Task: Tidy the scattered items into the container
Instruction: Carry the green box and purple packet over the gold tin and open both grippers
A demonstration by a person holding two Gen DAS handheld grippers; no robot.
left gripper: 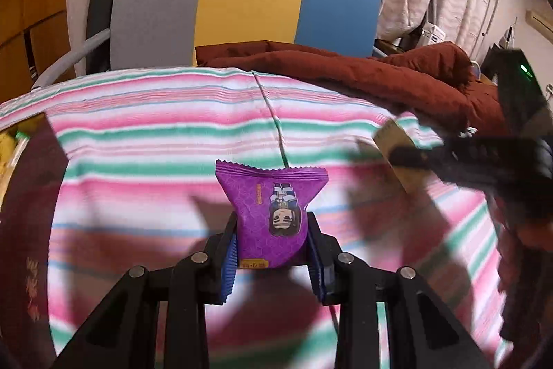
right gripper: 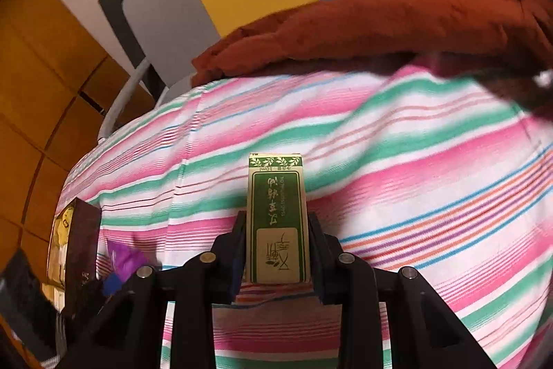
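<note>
Left wrist view: the left gripper [left gripper: 273, 230] is clenched on a purple snack packet [left gripper: 271, 210], its blue pads pressing the packet's two sides at 6 o'clock in the frame. The packet is held clear above a striped sheet [left gripper: 155, 127] of pink, green and white (a bed, by the look of it). At 9 o'clock the dark wall of a box [left gripper: 31, 196] stands on the sheet, with something yellow showing inside it at its far end. At 3 o'clock the right gripper [left gripper: 408, 156] reaches in, blurred, holding a pale carton. A rust-brown jacket [left gripper: 380, 71] lies along the far edge of the sheet at 1 o'clock, and behind it stands a grey, yellow and blue panel [left gripper: 242, 2].

Right wrist view: the right gripper [right gripper: 276, 230] grasps a slim green and cream carton [right gripper: 276, 217] between its fingers, upright in the frame and held over the striped sheet [right gripper: 414, 178]. At 8 o'clock the dark box [right gripper: 81, 248] shows again, with the purple packet [right gripper: 126, 260] blurred just beside it. The jacket [right gripper: 380, 23] lies at 12 to 2 o'clock.
</note>
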